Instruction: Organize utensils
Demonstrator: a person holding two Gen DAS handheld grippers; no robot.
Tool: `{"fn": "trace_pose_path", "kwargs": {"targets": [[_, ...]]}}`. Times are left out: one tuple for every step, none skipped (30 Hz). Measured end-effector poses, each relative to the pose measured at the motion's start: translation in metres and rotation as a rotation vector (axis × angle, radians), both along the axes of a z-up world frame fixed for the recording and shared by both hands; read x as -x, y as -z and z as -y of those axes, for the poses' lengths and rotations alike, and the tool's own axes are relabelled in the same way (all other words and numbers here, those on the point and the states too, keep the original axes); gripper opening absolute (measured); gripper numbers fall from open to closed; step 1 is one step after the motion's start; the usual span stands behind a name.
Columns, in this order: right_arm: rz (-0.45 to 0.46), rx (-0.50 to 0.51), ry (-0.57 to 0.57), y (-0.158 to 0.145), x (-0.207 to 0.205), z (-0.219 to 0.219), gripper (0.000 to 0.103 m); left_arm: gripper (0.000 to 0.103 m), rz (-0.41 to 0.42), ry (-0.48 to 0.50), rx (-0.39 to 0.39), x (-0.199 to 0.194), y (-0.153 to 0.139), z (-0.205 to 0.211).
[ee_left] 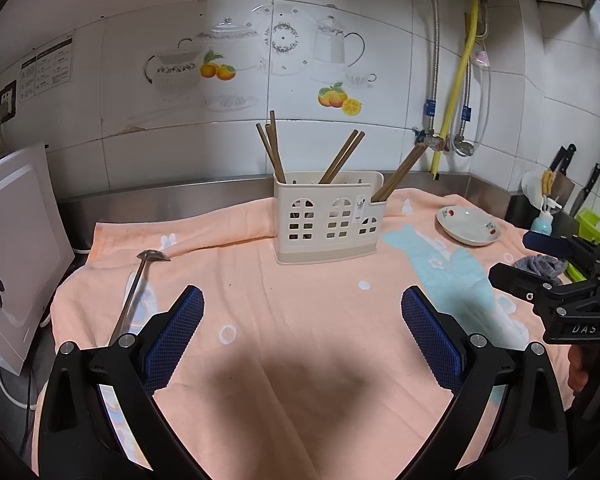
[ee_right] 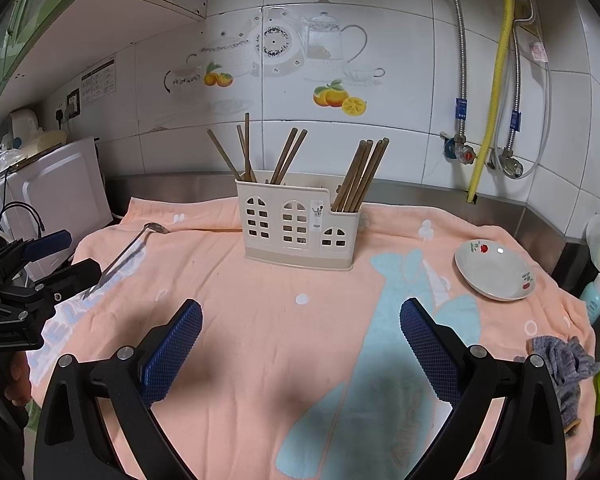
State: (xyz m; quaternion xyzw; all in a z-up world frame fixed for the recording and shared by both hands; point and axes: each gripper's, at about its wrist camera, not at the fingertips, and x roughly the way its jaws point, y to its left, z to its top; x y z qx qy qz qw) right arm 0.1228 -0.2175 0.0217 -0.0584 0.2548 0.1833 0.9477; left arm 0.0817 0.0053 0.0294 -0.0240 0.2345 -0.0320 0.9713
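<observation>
A cream plastic utensil holder [ee_left: 327,220] shaped like a house stands upright on a peach towel [ee_left: 300,320], with several brown chopsticks [ee_left: 342,158] in its compartments. It also shows in the right wrist view [ee_right: 298,226], as do the chopsticks [ee_right: 360,178]. A metal spoon [ee_left: 136,292] lies on the towel at the left, bowl away from me; in the right wrist view the spoon [ee_right: 128,252] lies at the left. My left gripper [ee_left: 302,332] is open and empty above the towel, right of the spoon handle. My right gripper [ee_right: 300,338] is open and empty.
A white dish with red flowers [ee_right: 494,270] sits on the towel at the right. A grey cloth [ee_right: 566,364] lies at the towel's right edge. A white appliance [ee_left: 12,256] stands at the left. Knives [ee_left: 564,160] and a green rack [ee_left: 592,226] stand far right.
</observation>
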Motion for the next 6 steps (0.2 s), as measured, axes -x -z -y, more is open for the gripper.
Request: {"fn": "trace_pose_path", "kwargs": {"targets": [[-0.002, 0.000, 0.000, 0.0001, -0.0009, 0.0002, 0.096, 0.098, 0.000, -0.001, 0.000, -0.0001, 0.0000, -0.0001], [-0.002, 0.000, -0.001, 0.0001, -0.0008, 0.0002, 0.096, 0.098, 0.001, 0.000, 0.002, -0.0001, 0.0001, -0.0003], [-0.003, 0.001, -0.001, 0.0004, -0.0006, 0.0002, 0.096, 0.098, 0.000, 0.001, 0.003, -0.0003, 0.0004, -0.0005], [-0.004, 0.002, -0.001, 0.0008, -0.0008, 0.0004, 0.096, 0.098, 0.000, 0.000, 0.003, -0.0004, 0.0006, -0.0006], [-0.005, 0.003, -0.002, 0.0013, -0.0006, 0.0004, 0.096, 0.098, 0.000, 0.000, 0.002, -0.0003, 0.0007, -0.0005], [-0.006, 0.003, -0.002, 0.0019, -0.0006, 0.0003, 0.096, 0.098, -0.001, 0.000, 0.002, -0.0003, 0.0010, -0.0007]]}}
